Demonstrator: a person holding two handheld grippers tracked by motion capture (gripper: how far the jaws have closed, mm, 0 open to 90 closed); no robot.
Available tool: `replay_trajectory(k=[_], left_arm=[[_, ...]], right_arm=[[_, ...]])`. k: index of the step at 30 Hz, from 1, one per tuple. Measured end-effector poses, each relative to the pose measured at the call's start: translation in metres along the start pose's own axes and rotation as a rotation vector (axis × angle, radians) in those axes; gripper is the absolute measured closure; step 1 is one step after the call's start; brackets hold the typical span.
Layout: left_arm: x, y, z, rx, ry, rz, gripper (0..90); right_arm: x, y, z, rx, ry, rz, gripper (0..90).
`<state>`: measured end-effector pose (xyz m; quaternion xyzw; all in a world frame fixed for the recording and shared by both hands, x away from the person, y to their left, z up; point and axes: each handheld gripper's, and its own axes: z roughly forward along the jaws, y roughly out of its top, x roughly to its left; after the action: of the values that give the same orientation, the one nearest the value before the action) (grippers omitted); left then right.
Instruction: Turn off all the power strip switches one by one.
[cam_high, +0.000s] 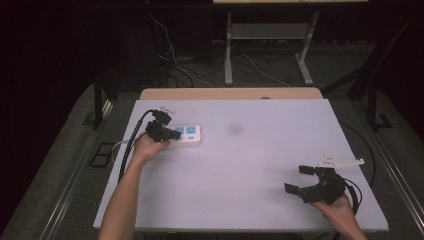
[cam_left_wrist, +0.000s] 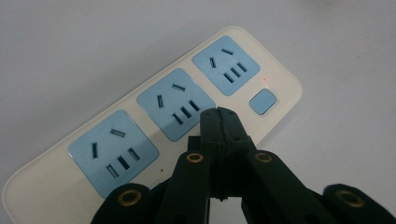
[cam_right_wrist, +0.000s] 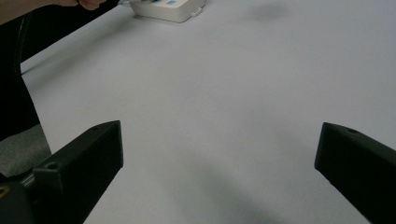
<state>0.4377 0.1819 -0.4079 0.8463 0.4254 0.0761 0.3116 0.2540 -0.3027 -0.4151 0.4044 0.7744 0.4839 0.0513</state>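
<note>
white table top (cam_high: 240, 165) under a dim room, dark floor and loose cables behind it.

left side: power strip (cam_high: 187, 135), cream body with three blue socket faces, lies flat near the table's far-left area. left gripper (cam_high: 176, 134) sits over its near end, held by the left hand (cam_high: 149, 148). in the left gripper view the jaws are pressed together with no gap and grip nothing; their tip is over the strip's edge just below the middle socket (cam_left_wrist: 175, 103). blue switch (cam_left_wrist: 262, 101) is at the strip's end, with a small red light (cam_left_wrist: 264, 79) lit beside it.

right side: right gripper (cam_high: 299, 180) is near the near-right corner, well apart from the strip, jaws spread wide over bare table with nothing between them. right hand (cam_high: 336, 204) holds it.
</note>
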Motion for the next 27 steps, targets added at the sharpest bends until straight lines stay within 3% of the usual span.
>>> replay_trajectory(k=[9, 14, 18, 22, 27], left_arm=[[0.0006, 0.0, 0.0001, 0.002, -0.005, -0.006, 89.5], [-0.004, 0.0016, 0.0006, 0.013, 0.024, 0.015, 89.7], [-0.0043, 0.0009, 0.0012, 0.01, 0.027, -0.002, 89.9], [-0.0079, 0.0011, 0.0014, 0.014, 0.054, 0.021, 89.9], [-0.0062, 0.001, 0.0014, 0.013, 0.043, -0.001, 89.9]], right_arm=[[0.0001, 0.0, -0.0007, -0.003, 0.001, -0.005, 0.9], [0.0003, 0.0001, -0.0001, 0.001, 0.0, -0.004, 0.9], [0.0008, -0.0001, 0.0001, 0.004, 0.0, -0.008, 0.9], [0.0007, -0.0003, -0.0005, 0.002, 0.0, -0.006, 0.9], [0.0013, -0.0003, -0.0005, 0.001, -0.001, -0.009, 0.9]])
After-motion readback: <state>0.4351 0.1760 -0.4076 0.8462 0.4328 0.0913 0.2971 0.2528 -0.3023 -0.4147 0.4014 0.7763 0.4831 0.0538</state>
